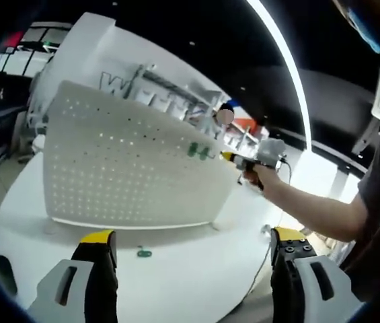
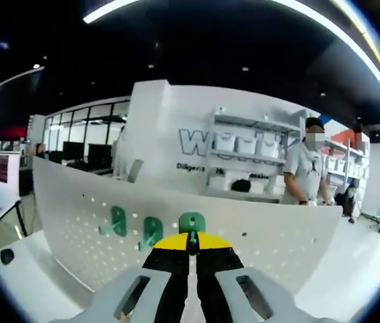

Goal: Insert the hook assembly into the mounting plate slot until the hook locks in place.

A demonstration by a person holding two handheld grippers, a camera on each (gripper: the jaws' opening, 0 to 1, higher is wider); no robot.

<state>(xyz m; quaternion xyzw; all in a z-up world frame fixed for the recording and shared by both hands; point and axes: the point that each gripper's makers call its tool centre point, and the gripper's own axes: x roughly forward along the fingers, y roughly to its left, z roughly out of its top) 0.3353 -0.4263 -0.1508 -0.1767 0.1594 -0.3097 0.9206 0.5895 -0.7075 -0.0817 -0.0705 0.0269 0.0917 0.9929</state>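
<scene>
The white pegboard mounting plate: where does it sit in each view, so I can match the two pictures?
Left gripper view: the pegboard mounting plate stands centre-left on the white table, seen at an angle.
Right gripper view: the plate spans the lower half, close ahead.
Shared landmark: the green hooks on the plate.

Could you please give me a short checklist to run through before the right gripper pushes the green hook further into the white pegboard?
1. Right gripper shut on the green plastic hook: ok, jaws together with the hook at their tips.
2. Hook at the white perforated mounting plate: ok, it meets the plate face.
3. Hook locked in its slot: cannot tell, the jaws hide the joint.
4. Earlier green hooks on the plate: ok, two hang to the left.
5. Left gripper clear of the work: ok, open, hovering over the white table.
6. Spare small green part on the table: ok, lying in front of the plate.
</scene>
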